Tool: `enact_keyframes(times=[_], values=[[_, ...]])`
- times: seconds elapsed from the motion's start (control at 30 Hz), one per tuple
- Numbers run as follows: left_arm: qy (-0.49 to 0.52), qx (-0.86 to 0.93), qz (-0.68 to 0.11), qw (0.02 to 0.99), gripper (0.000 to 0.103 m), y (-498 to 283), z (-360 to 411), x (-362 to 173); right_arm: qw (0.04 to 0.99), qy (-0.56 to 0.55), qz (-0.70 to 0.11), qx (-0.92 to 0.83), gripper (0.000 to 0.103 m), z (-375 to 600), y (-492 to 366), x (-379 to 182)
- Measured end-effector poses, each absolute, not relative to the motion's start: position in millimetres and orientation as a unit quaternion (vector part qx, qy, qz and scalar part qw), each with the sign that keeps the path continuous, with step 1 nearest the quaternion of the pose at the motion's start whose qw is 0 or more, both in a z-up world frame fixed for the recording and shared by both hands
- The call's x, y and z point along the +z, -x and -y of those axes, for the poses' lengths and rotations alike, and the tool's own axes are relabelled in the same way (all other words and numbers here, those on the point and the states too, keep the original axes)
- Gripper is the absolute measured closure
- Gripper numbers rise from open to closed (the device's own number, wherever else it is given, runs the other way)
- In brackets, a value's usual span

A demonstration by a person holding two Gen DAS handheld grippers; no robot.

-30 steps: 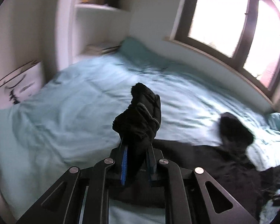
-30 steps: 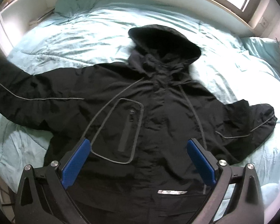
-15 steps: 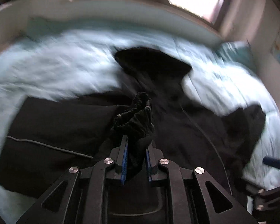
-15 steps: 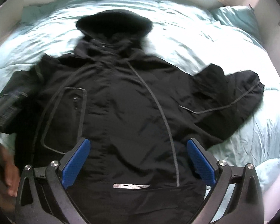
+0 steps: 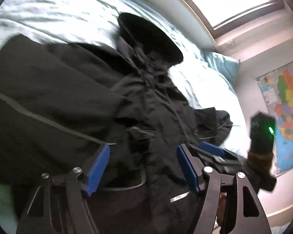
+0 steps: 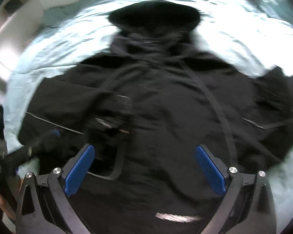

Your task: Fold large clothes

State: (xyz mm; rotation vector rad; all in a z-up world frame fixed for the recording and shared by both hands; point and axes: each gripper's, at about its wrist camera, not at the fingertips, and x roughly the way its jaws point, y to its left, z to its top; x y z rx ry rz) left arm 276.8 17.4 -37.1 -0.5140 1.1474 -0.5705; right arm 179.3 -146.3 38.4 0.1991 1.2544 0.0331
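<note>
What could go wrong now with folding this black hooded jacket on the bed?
The sleeve folded across the black hooded jacket lies loose; the open left gripper could drag it back out. The other sleeve is bunched and may fold crookedly. The open right gripper may pinch several layers.

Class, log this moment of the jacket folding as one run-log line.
left gripper: open, empty | right gripper: open, empty | jacket: on bed, left sleeve across front
</note>
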Motion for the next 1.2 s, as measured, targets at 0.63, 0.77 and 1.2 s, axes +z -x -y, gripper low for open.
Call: enact_keyframes(times=[0.63,0.77,1.2], values=[[0.124,-0.163,-0.494,0.845,0.03,-266.1,-75.1,4.7,0.823,-0.177,-0.539,0.024,0.066,145.6,-198.8,34.1],[0.114,-0.176,-0.491,0.845,0.03,-281.0,-51.7,2.7,0.86,-0.121,-0.489,-0.079,0.066,205.5,-184.3,80.6],[0.016,-0.15,-0.577,0.803,0.031,-330.8,22.7,-101.6,0.79,-0.108,-0.591,-0.124,0.062,317.6,-192.2,-50.2]])
